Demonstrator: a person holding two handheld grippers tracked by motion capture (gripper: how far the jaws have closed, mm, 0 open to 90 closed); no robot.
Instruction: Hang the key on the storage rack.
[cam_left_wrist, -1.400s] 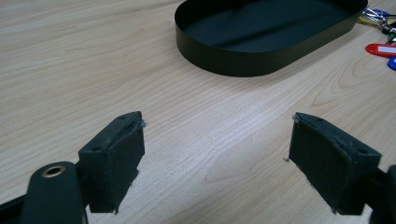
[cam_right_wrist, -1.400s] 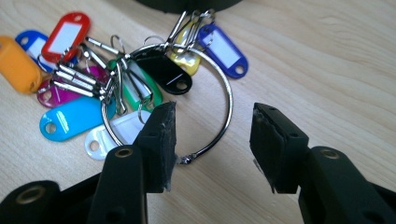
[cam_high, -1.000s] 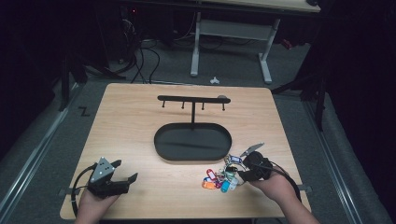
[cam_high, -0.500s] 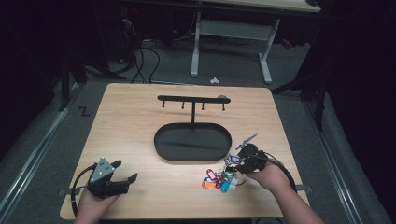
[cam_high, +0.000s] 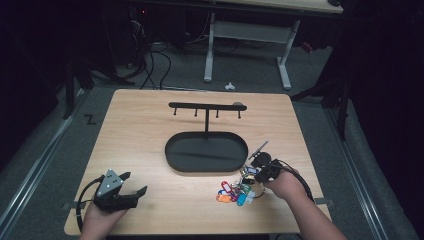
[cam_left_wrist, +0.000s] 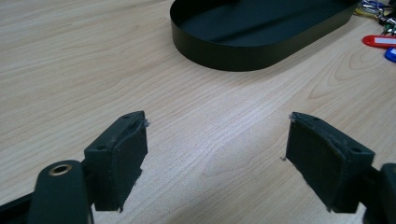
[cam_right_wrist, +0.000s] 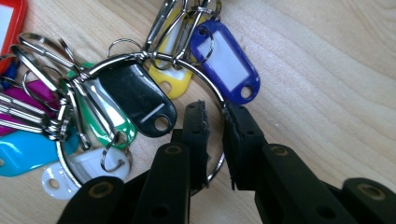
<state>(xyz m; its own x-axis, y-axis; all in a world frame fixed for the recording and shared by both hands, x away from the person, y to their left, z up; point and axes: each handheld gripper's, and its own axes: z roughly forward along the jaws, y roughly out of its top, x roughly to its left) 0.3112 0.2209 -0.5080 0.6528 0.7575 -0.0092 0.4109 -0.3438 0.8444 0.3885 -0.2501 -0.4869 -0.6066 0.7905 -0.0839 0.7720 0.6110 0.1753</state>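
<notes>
A pale wooden worktop (cam_high: 150, 135) is seen from above, with a person's hands entering from the near edge. At the left, the left tongs (cam_high: 134, 186) rest low on the wood, jaws spread wide with nothing between them. In the left gripper view (cam_left_wrist: 215, 140), bare wood grain lies between the jaws, and ahead of them, slightly to their right, sits a black oval tray (cam_left_wrist: 261, 28). From above, that tray (cam_high: 172, 150) forms the base of a black key stand (cam_high: 207, 106), a post carrying a crossbar with small hooks.

At the right, the right tongs (cam_high: 256, 161) meet a bunch of keys with coloured plastic tags (cam_high: 234, 191), which lies on the wood just in front of the tray's near right end. In the right gripper view (cam_right_wrist: 215, 122), the jaws are nearly closed across the wire of the large steel key ring (cam_right_wrist: 140, 58), one jaw inside the loop and one outside. A blue tag (cam_right_wrist: 224, 60) lies just beyond the tips, and a black tag (cam_right_wrist: 135, 100), a green one and a yellow one lie to their left.

The step appears to be gripping the ring to lift it. Doing it well likely means clamping the wire squarely, clear of the tags, then lifting slowly so the bunch hangs free.

Compared with one second earlier, the right tongs have shifted slightly rightward and farther from the person; the left tongs are unchanged.
</notes>
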